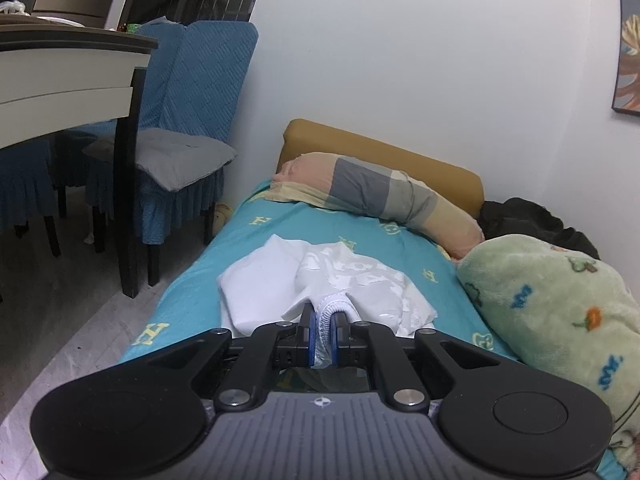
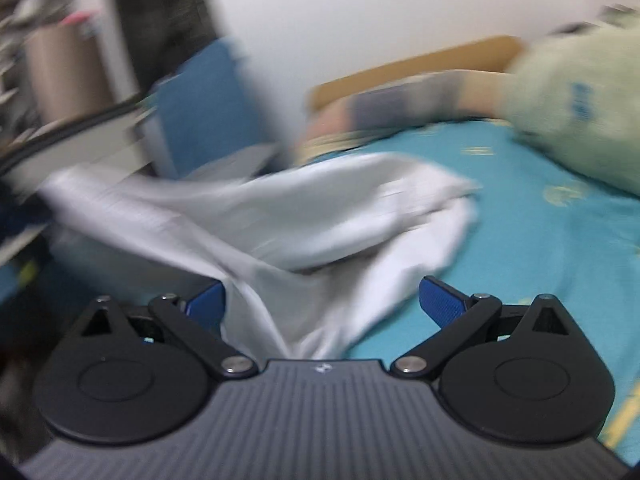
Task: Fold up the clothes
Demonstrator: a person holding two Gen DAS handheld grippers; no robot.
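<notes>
The left claw (image 1: 323,330) is clamped tight on the ribbed hem of a white garment (image 1: 320,284), with the cloth bunched between its blue pads (image 1: 307,336). From that pinch the garment spreads away ahead of the claw over the teal bed sheet (image 1: 248,248), its long axis running from the claw toward the pillow (image 1: 372,196) at the head of the bed. A flatter folded part lies to the claw's left, and a crumpled part with a glossy print lies just ahead and to its right.

The right claw (image 2: 322,304) stands wide, its pads well apart. White cloth runs between them and down behind the claw's body, so whether it touches either pad cannot be told. That view is badly blurred; the garment reads only as a pale band sloping up to the left.

Right of the left claw, a green fleece blanket (image 1: 560,304) crowds the bed's far side. To the left the mattress edge drops to the floor (image 1: 68,312), with a blue-covered chair (image 1: 188,120) beyond. Bare sheet lies open between garment and pillow.
</notes>
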